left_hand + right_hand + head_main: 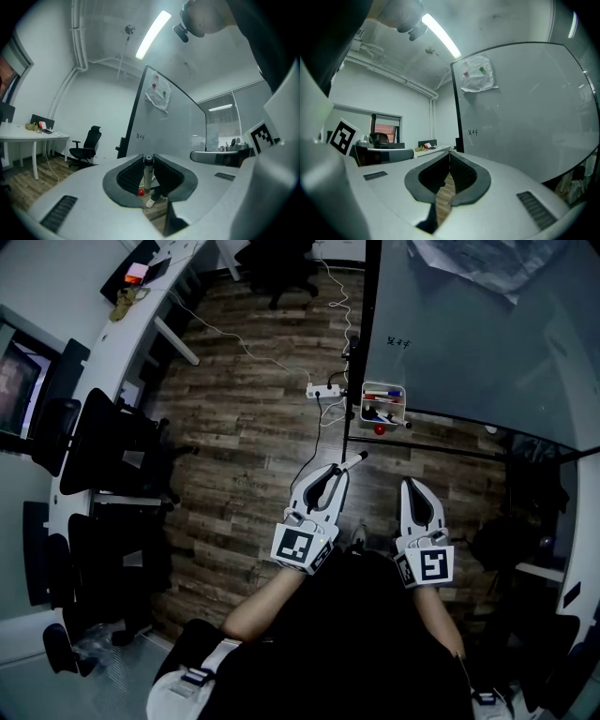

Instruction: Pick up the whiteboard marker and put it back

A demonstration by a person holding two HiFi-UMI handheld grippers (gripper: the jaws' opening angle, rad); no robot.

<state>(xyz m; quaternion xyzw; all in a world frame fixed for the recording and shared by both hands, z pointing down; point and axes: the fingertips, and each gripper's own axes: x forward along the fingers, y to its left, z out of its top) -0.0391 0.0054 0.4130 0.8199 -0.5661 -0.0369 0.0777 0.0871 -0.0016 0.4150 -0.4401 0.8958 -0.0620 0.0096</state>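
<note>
My left gripper (339,471) is shut on a whiteboard marker (354,462), whose dark tip pokes out beyond the jaws toward the board. In the left gripper view the marker (148,172) stands upright, pinched between the ribbed pads of the left gripper (148,160). My right gripper (410,486) hangs level beside it on the right, shut with nothing in it; in the right gripper view the right gripper (450,158) has its tips meeting. A white tray (382,407) with several markers hangs at the lower edge of the whiteboard (478,334).
A power strip (325,390) and its cable lie on the wood floor in front of the board. Black office chairs (103,446) and a curved white desk (103,324) line the left side. Another black chair (86,145) stands further back.
</note>
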